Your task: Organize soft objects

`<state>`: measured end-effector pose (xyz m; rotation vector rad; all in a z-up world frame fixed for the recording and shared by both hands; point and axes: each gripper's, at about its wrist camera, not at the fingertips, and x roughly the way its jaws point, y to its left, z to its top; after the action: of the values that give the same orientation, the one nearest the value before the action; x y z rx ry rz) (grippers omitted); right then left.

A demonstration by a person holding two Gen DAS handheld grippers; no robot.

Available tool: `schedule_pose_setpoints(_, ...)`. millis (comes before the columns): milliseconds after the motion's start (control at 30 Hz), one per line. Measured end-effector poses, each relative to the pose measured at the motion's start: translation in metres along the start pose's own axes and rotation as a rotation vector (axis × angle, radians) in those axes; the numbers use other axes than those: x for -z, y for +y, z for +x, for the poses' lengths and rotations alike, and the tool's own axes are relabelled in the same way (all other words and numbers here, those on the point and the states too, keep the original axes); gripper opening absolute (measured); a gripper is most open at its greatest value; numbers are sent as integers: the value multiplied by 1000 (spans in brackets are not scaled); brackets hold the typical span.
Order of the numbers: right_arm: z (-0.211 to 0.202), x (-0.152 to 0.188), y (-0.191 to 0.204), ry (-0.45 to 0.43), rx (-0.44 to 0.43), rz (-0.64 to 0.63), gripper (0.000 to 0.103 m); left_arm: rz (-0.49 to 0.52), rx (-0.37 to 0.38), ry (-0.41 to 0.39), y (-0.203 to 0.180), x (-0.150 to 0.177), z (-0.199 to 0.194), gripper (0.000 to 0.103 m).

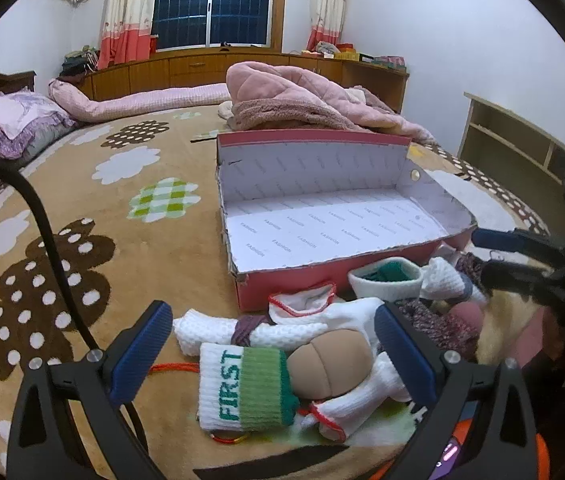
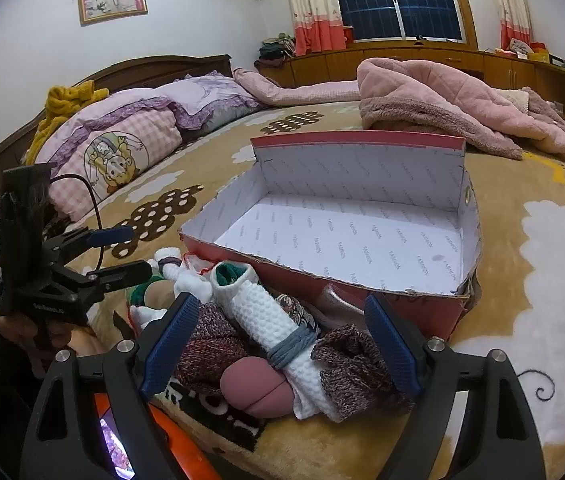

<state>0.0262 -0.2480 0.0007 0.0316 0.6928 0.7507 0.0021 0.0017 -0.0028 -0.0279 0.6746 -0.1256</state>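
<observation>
Sprawling across the bed's tan fleece blanket (image 1: 82, 184), the job looks barely begun: the red shoebox (image 1: 322, 216) stands bare inside, and every sock bundle lies heaped against its near wall. The left gripper (image 1: 274, 360) hovers spread wide over a white "FIRST" sock roll (image 1: 238, 384) with a green cuff and a beige rolled pair (image 1: 330, 364). The right gripper (image 2: 282, 344), equally wide and holding nothing, straddles a white waffle-knit roll (image 2: 278, 320) bound with blue-grey yarn, beside maroon marled socks (image 2: 210, 344).

Bed blanket (image 1: 82, 208) — box (image 1: 282, 284), socks (image 1: 242, 384)
</observation>
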Motion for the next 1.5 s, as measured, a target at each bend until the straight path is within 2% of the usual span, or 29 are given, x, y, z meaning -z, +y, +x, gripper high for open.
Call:
schedule_pose_setpoints(267, 3, 1, 3, 22, -16, -5, 87, -20, 68, 28, 4, -1, -3, 103)
schedule_pose_setpoints(833, 3, 3, 5, 22, -23, -12, 87, -2, 93, 27, 1, 1, -8, 103)
schedule_pose_setpoints(1133, -2, 3, 3, 9, -67, -4, 87, -15, 128, -1, 7, 1, -17, 102)
schedule_pose_setpoints(1233, -3, 4, 5, 13, -59, -17, 87, -26, 129, 3, 13, 3, -19, 98)
schedule_pose_setpoints(1333, -5, 5, 7, 9, -51, -26, 87, -59, 81, -3, 22, 3, -22, 87)
schedule_pose_setpoints(1400, -8, 4, 7, -7, -35, -33, 87, -88, 51, 0, 32, 2, -26, 85)
schedule_pose_setpoints(1500, -10, 3, 5, -19, -41, -23, 87, -146, 55, 24, 47, 4, -26, 83)
